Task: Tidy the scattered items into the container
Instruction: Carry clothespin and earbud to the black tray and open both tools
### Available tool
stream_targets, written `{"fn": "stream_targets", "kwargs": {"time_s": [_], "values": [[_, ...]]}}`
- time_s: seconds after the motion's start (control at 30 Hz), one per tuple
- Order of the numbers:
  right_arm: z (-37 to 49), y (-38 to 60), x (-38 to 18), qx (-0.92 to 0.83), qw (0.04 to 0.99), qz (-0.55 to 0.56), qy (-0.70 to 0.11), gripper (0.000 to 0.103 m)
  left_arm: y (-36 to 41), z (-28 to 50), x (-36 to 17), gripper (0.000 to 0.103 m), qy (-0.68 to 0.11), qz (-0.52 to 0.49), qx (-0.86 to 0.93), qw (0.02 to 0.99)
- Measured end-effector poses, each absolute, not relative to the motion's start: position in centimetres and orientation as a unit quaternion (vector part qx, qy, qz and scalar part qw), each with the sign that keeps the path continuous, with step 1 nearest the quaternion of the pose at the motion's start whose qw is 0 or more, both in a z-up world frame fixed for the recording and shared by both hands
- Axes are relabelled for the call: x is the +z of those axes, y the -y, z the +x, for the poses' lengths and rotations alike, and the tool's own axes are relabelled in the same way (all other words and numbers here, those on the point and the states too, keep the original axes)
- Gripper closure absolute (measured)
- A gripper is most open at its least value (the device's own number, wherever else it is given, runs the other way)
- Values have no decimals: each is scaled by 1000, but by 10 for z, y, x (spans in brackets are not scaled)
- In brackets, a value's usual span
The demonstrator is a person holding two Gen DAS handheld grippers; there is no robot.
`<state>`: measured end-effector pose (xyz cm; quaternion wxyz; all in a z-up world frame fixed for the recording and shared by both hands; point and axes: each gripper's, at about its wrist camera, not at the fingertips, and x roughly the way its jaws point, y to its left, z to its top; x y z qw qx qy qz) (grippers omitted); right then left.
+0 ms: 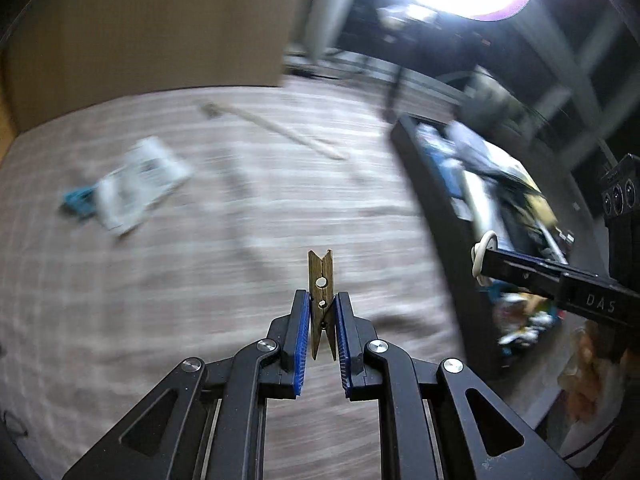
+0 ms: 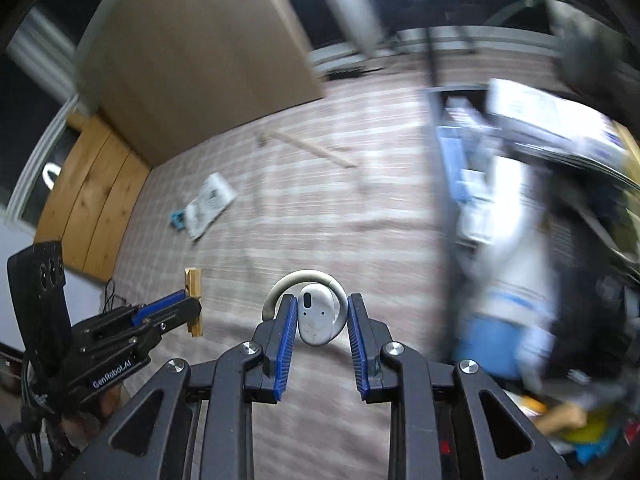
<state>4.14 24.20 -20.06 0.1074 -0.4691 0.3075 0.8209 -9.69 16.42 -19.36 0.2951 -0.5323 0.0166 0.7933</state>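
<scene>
Your left gripper (image 1: 322,312) was clamped on the clothespin (image 1: 321,280), long axis along the fingers. Your right gripper (image 2: 322,316) pinched the white earbud (image 2: 315,314). The container (image 1: 436,216) lay to the right of both; your right gripper was nearer.

left gripper (image 1: 322,312) clamped, right gripper (image 2: 322,312) clamped

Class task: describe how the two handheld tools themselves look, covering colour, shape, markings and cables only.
Both tools are matte black linkages with triangular cut-outs and silver pivot screws. The left tool and right tool each have two straight fingers faced with ribbed blue pads. White lettering reads "GenRobot.AI" on the left one's side and "DAS" on the right's. A black camera block sits behind each, and thin dark cables trail by the left one.
</scene>
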Motion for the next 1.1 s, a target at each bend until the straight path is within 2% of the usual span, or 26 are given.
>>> {"fn": "stream_targets", "kwargs": {"time_s": [0.43,0.87,0.9,0.93,0.97,1.03,1.1], "values": [[199,-334,-181,806,245,-409,-352,80,-345,-60,-160,89,-82,-502,746,430],[236,-385,-194,788,289,-401,-367,80,-452,-52,-151,89,-91,-497,723,472],[237,-387,-193,788,288,-402,-365,80,-455,-52,-151,87,-89,-496,721,475],[237,-388,-192,791,285,-403,-363,80,-458,-53,-151,76,-89,-498,720,475],[236,-388,-191,792,283,-405,-358,76,-460,-54,-151,59,-84,-499,723,470],[235,-388,-189,789,291,-410,-354,63,-456,-55,-148,55,-75,-494,729,468],[238,-389,-185,793,294,-397,-357,61,-452,-58,-147,55,-74,-495,729,467]]}}
